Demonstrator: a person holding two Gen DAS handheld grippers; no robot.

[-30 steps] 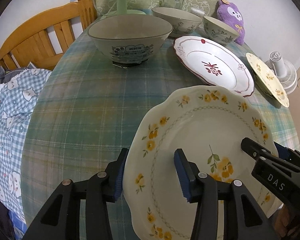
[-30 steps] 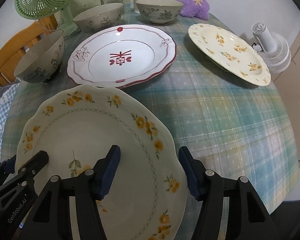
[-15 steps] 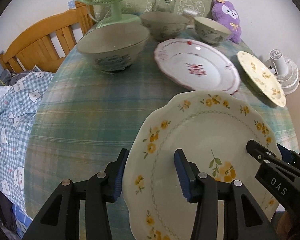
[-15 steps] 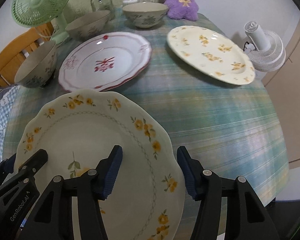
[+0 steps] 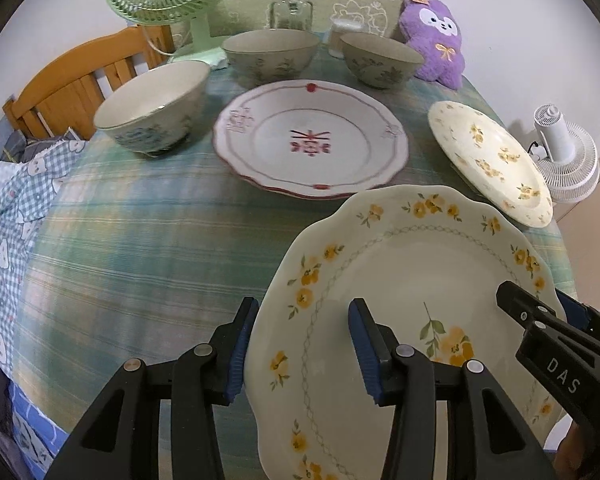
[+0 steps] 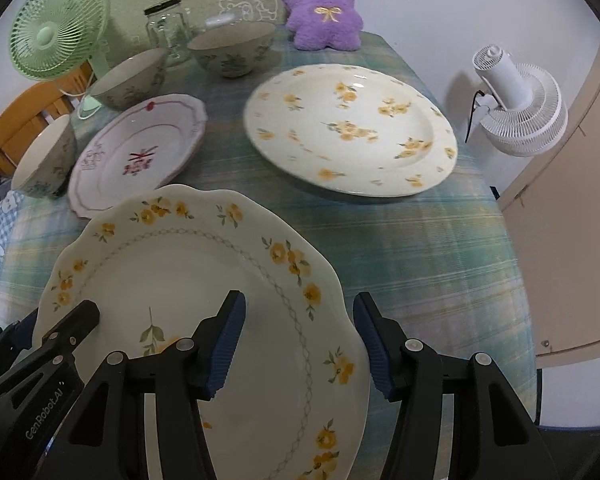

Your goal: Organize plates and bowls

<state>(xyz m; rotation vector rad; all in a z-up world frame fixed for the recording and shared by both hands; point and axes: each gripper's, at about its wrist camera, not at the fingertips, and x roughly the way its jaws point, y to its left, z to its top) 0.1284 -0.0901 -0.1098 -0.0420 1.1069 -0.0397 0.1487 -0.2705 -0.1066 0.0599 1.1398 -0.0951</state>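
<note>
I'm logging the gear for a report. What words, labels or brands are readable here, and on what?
"DAS": on the right tongs, seen from the left wrist.
"GenRobot.AI": on the left tongs, seen from the right wrist.
Tag on the purple plush toy: too small to read.

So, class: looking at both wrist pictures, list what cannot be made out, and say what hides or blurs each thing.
- Near edge of the held plate: cut off by the bottom of both views.
- Small white jar, left view: mostly behind a bowl.
- Red-patterned plate, right view: its motif is blurred.
- Wooden chair: its seat is hidden behind the table.
- Hands holding the grippers: out of frame.
</note>
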